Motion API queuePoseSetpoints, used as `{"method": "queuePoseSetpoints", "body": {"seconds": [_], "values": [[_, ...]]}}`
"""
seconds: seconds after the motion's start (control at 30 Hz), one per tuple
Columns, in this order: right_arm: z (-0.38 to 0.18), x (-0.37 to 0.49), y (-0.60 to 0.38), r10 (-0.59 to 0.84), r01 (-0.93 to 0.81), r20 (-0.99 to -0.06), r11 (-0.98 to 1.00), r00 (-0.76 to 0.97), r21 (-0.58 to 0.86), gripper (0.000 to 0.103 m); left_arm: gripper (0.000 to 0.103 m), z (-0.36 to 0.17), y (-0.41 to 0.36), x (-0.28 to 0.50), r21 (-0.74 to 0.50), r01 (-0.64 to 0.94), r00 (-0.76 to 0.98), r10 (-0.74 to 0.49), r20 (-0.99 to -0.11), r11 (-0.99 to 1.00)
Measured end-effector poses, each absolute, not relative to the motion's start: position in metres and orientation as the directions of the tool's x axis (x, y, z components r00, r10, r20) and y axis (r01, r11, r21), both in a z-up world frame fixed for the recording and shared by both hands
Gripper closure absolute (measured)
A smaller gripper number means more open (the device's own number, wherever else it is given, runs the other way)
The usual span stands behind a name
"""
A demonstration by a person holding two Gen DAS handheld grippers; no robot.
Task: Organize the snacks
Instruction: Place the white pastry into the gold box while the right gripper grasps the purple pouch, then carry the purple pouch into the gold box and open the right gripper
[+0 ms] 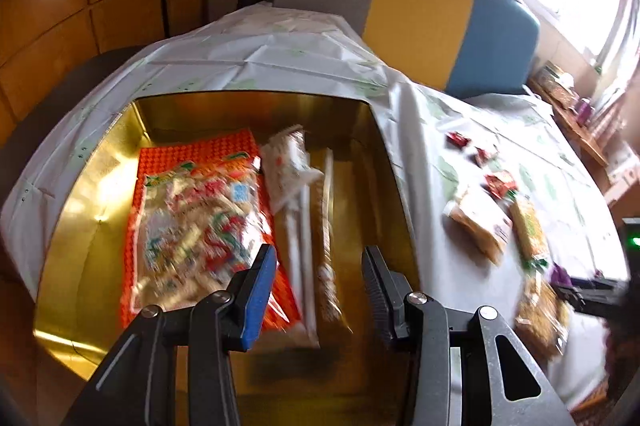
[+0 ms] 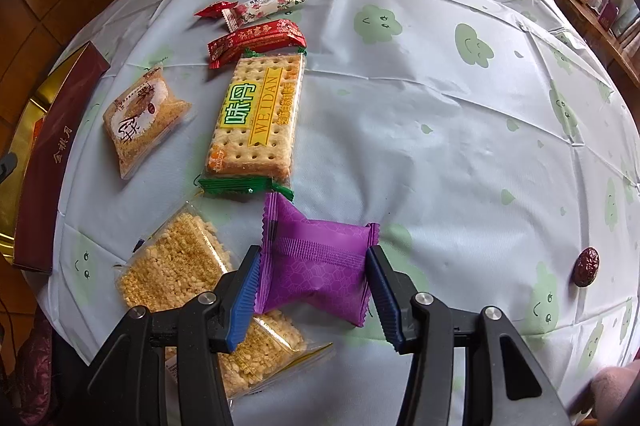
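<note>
- right gripper (image 2: 312,282): clamped on the purple snack packet (image 2: 316,266), pads pressing both side edges so the wrapper puckers between them. Side grip looks chosen because the pouch is flat and soft.
- Just left of and below its jaws: two clear packs of crumbly rice crackers (image 2: 176,262); one lies partly under the left finger.
- Ahead of it: WEIDAN soda cracker pack (image 2: 256,118), then the red bar (image 2: 256,40) and rose-print bar (image 2: 268,4) further out. Up-left, a small clear-wrapped cake (image 2: 144,114).
- Far right of the jaws: a lone red date (image 2: 586,266), well apart from the rest.
- All loose items sit on the cloud-print tablecloth (image 2: 440,130); likely staged there for sorting.
- Far left edge: dark red box wall (image 2: 48,162), so the destination is close to this gripper.
- left gripper (image 1: 320,290): jaws apart, nothing between them, hanging over the gold tin (image 1: 80,210).
- Under and ahead of it, inside the tin: orange snack bag (image 1: 192,226) flat on the left, long clear-wrapped bars (image 1: 304,218) beside it.
- Bare gold floor sits right of the bars; my guess is the purple packet goes there.
</note>
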State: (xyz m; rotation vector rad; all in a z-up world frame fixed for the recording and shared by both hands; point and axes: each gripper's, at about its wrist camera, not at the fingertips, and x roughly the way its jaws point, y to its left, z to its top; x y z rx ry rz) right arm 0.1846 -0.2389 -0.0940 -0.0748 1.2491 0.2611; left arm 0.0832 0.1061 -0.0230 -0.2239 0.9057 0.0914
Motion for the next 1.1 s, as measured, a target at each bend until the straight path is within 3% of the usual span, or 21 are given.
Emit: {"method": "queuePoseSetpoints", "body": {"seconds": [0.37,0.5,0.77,1.1], "values": [[-0.095,0.184,-0.238,0.144,-0.241,-0.944,0.968,0.296,0.072,0.05,0.058,-0.023,0.041,0.036,-0.143,0.12,0.611,-0.186,-0.77,0.983],[-0.095,0.182,-0.236,0.138,-0.244,-0.944,0.968,0.3,0.064,0.05,0.057,-0.026,0.01,0.02,-0.066,0.253,0.605,-0.21,-0.768,0.965],[-0.095,0.182,-0.235,0.132,-0.248,-0.944,0.967,0.303,0.056,0.051,0.057,-0.043,-0.018,0.012,-0.112,0.371,0.51,-0.303,-0.805,0.922],[-0.094,0.182,-0.233,0.113,-0.242,-0.941,0.97,0.318,0.035,0.054,0.058,-0.074,-0.029,0.013,-0.135,0.425,0.431,-0.331,-0.839,0.895]]}}
